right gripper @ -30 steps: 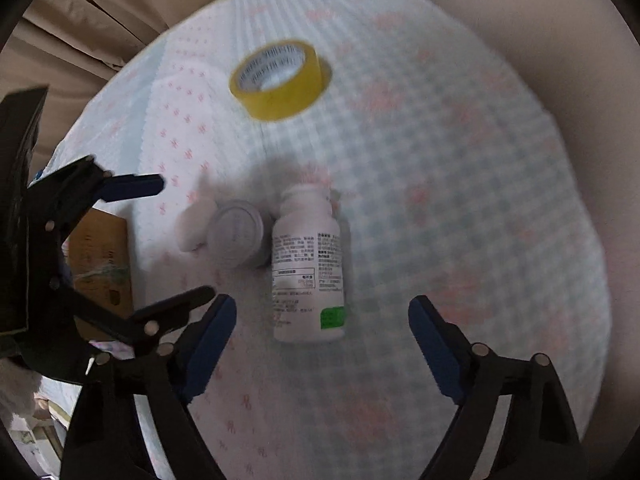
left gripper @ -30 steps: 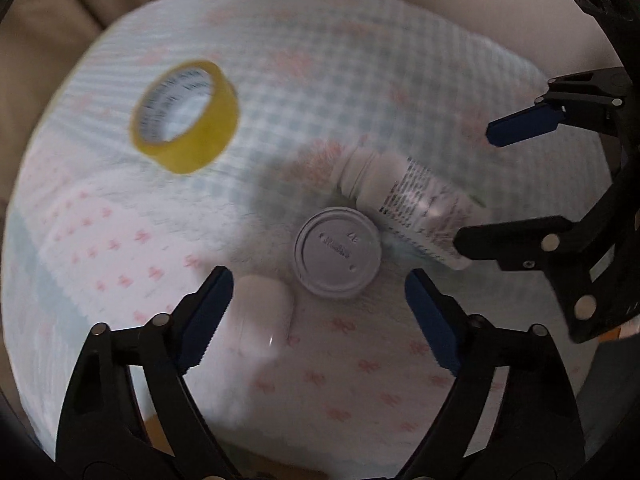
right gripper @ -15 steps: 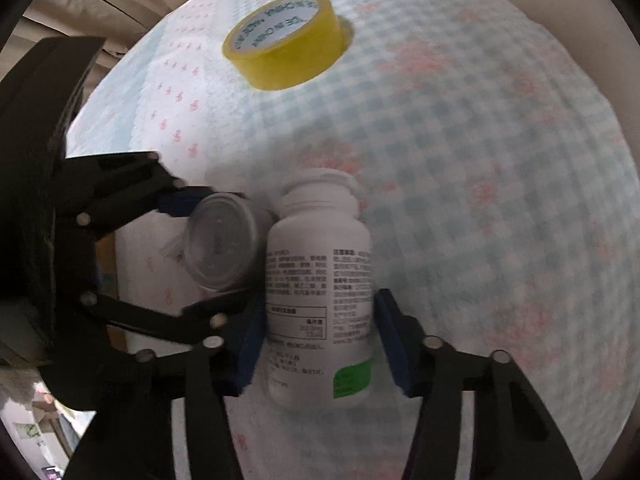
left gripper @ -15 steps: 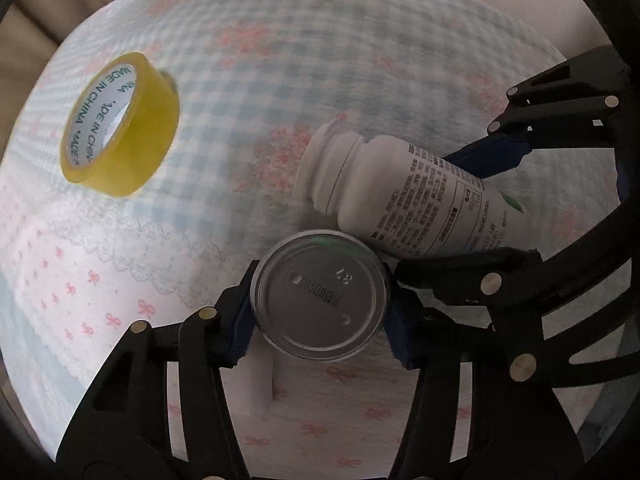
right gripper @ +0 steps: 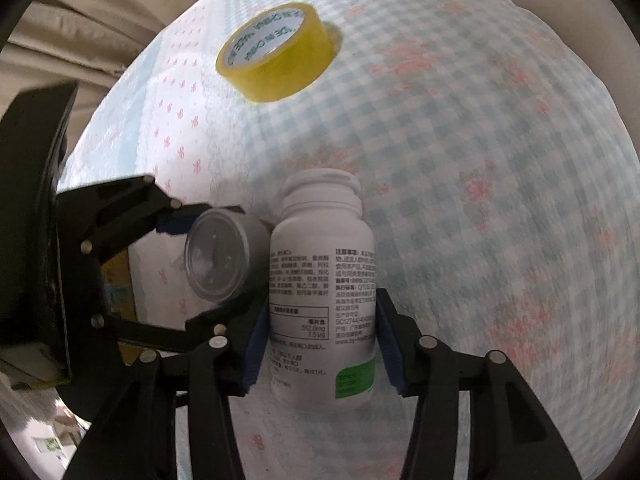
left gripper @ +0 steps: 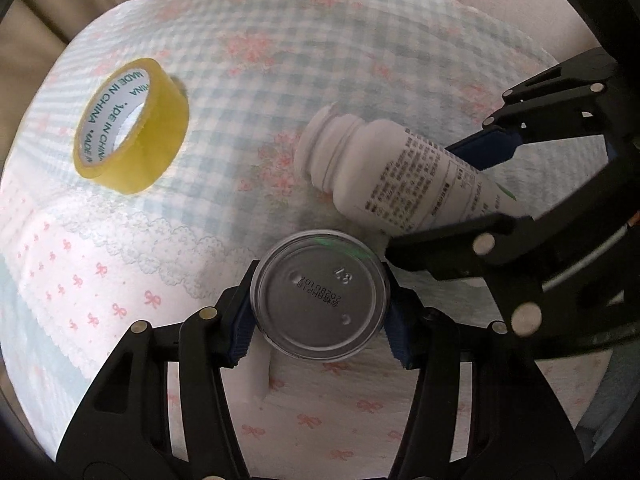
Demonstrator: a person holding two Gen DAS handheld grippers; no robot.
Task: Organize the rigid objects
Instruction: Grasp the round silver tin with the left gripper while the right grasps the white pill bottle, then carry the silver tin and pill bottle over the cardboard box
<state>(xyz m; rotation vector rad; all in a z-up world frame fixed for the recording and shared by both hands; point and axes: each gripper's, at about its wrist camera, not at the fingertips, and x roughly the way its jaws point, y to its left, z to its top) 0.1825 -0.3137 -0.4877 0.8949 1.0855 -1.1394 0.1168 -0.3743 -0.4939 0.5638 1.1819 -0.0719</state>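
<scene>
Two grabs on the go here, one per hand. Nearest to me, my left gripper has its blue pads clamped on either side of a small round tin with a grey lid, so those jaws are closed on it. Right next to it, my right gripper is squeezing the lower half of a white pill bottle, which lies on its side with its cap pointing away from me. Tin and bottle are touching, or very nearly; I can't tell which.

My take on doing this well: lift the two straight up and apart, since the grippers are crowded together and one could knock the other's load. The bottle is smooth and held near its base, so I'd keep it level.

Farther out, a yellow tape roll sits flat on the checked cloth, well apart from everything.

Readable stuff: the tin lid is stamped "81", upside down, with a date-code line I can't fully read. The tape core says "MADE IN CHINA". The bottle label is dense Chinese print, with "512.0mg" and "7.5µg" in a small table.
</scene>
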